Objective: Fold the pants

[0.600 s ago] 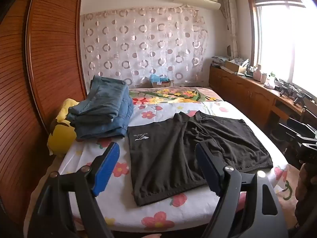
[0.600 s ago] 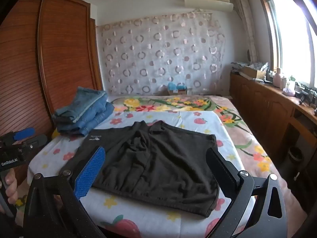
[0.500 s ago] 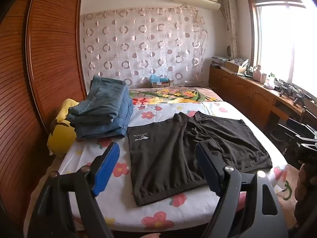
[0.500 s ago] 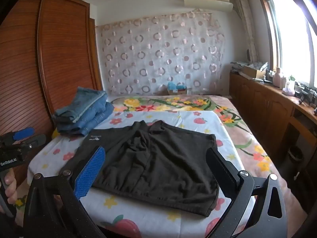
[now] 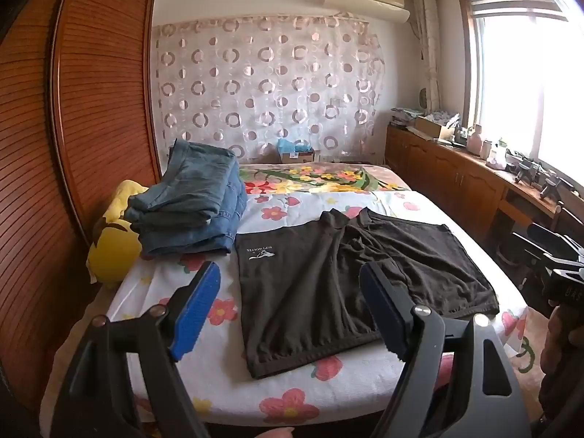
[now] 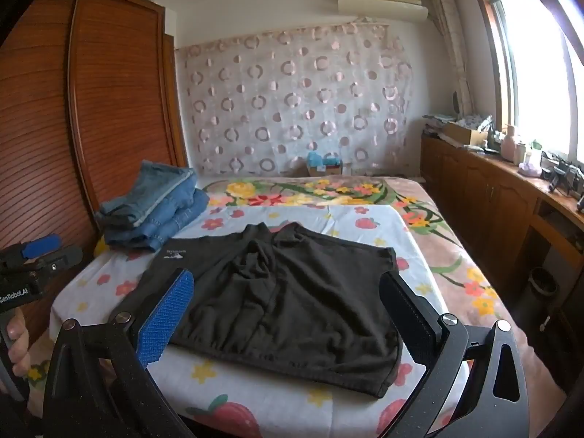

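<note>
Lying flat on the flowered sheet of the bed [image 5: 226,372], the black shorts [image 5: 328,284] are spread out near the bed's front edge, their two legs side by side and a small white logo on the leg nearer the wardrobe. Both claws hang in the air in front of the bed, tilted a little downward, and neither touches the cloth. The left claw [image 5: 290,310] stands wide, its blue pad toward the wardrobe side, with nothing between its fingers. The right claw [image 6: 288,314] is wide as well and empty, the shorts [image 6: 277,292] showing beyond its gap. A stack of folded jeans [image 5: 189,204] sits on the bed's far left part, just beside the shorts, with a yellow plush toy [image 5: 113,248] against the wooden wardrobe [image 5: 91,109]. From the right wrist view a hand [image 6: 16,350] grips the left tool's handle at the frame's left edge.
</note>
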A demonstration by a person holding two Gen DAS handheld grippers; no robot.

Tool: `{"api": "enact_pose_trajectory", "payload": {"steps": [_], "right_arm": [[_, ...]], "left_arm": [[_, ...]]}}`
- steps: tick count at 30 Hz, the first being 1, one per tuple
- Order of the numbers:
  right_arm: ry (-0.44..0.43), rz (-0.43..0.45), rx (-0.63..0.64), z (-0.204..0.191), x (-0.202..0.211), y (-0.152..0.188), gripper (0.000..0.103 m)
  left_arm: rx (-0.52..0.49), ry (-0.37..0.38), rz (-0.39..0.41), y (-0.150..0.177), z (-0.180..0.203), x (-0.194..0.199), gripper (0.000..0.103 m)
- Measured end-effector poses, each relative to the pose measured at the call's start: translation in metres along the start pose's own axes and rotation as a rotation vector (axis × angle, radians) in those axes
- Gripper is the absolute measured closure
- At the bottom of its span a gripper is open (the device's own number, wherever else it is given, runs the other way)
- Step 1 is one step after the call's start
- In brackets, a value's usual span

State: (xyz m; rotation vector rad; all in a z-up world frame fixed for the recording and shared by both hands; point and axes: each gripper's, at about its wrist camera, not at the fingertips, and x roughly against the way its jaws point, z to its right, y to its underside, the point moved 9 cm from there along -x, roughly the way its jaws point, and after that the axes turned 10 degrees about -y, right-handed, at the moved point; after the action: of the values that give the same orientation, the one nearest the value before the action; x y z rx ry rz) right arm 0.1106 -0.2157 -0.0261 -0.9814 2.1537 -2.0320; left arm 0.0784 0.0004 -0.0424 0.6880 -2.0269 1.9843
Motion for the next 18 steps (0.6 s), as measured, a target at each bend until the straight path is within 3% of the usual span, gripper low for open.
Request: {"api": "enact_pose_trajectory", "payload": {"steps": [18], "right_arm": [[0.001, 0.003, 0.000, -0.0010, 0.0013, -0.0002, 0.000]], "left_arm": [[0.005, 0.004, 0.000, 0.0004, -0.0009, 0.0004, 0.024]]}}
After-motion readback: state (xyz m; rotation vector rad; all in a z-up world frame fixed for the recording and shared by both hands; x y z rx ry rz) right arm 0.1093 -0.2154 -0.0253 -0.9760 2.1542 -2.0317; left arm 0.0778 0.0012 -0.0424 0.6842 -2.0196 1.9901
